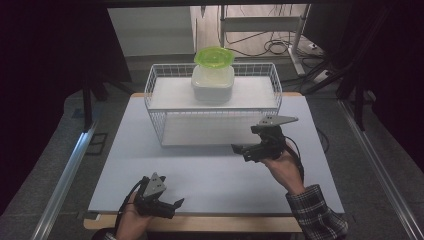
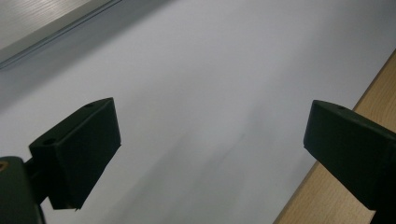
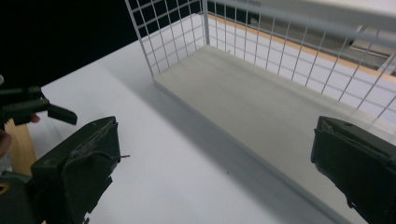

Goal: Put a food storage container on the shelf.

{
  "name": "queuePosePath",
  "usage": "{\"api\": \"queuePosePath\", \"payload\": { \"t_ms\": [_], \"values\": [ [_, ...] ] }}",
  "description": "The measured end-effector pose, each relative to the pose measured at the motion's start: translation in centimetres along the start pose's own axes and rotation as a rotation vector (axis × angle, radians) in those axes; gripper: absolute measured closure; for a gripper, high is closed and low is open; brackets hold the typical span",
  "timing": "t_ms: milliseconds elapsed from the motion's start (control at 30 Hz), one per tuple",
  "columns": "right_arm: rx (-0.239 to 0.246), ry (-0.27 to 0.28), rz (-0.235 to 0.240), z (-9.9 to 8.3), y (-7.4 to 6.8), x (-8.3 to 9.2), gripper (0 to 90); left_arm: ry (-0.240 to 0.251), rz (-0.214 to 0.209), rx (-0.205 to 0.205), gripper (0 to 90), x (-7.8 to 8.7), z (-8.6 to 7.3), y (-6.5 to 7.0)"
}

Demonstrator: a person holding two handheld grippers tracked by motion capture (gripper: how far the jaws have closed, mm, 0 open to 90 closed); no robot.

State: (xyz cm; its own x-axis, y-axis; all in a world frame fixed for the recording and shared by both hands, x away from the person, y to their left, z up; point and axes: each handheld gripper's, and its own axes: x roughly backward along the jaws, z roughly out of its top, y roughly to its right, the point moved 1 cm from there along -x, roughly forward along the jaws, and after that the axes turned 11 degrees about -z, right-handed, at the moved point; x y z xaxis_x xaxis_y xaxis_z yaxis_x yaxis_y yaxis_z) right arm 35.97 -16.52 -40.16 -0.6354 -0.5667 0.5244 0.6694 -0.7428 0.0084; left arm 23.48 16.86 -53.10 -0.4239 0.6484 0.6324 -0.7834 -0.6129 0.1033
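Your right gripper (image 1: pixel 239 150) is in your right hand (image 1: pixel 280 162), at about 4 o'clock on the white worktop (image 1: pixel 200 175). Its jaws are wide open and nothing is between them. It points toward 9 o'clock, along the front of the wire basket (image 1: pixel 212 107). In the right gripper view the two black jaws stand far apart, and the basket's (image 3: pixel 261 51) grey floor and white wire wall sit just ahead of them. The jaws do not touch the basket.

Your left gripper (image 1: pixel 175 204) is in your left hand (image 1: pixel 132 222), down at about 7 o'clock, near the front edge of the worktop. Its jaws are open too and hold nothing. In the left gripper view you see bare white worktop (image 2: pixel 210 93) between the jaws, and the wooden edge (image 2: pixel 327 196) under the right jaw. In the right gripper view, your left gripper (image 3: pixel 56 113) shows far off at 9 o'clock.

The wire basket sits at the 12 o'clock end of the worktop. It has a flat white shelf on top. A white box (image 1: pixel 213 84) rests on that shelf, near the middle. A green lid (image 1: pixel 214 56) sits on the box, a bit tilted. Both grippers are well apart from the box and the lid.
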Motion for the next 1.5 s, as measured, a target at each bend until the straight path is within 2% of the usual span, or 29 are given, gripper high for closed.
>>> {"api": "queuePosePath", "payload": {
  "t_ms": [233,567,800,1133,1500],
  "values": [
    [-0.013,-0.024,-0.005,-2.5,0.2,0.3,2.0,-0.001,0.000,-0.001,3.4,0.0,0.0,0.0],
    [0.016,-0.047,-0.063,-5.2,0.1,0.9,1.1,-0.003,-0.003,-0.003,3.4,0.0,0.0,0.1],
    [0.018,-0.063,-0.087,-7.0,0.1,1.4,1.0,-0.006,-0.006,0.000,3.4,0.0,0.0,0.1],
    [0.031,-0.084,-0.115,-9.1,-0.1,1.7,0.4,0.001,-0.007,0.006,3.4,0.0,0.0,0.0],
    [0.049,-0.136,-0.135,-11.7,-0.3,1.7,0.3,0.000,-0.003,-0.001,3.3,0.0,-0.1,-0.1]
  ]
}}
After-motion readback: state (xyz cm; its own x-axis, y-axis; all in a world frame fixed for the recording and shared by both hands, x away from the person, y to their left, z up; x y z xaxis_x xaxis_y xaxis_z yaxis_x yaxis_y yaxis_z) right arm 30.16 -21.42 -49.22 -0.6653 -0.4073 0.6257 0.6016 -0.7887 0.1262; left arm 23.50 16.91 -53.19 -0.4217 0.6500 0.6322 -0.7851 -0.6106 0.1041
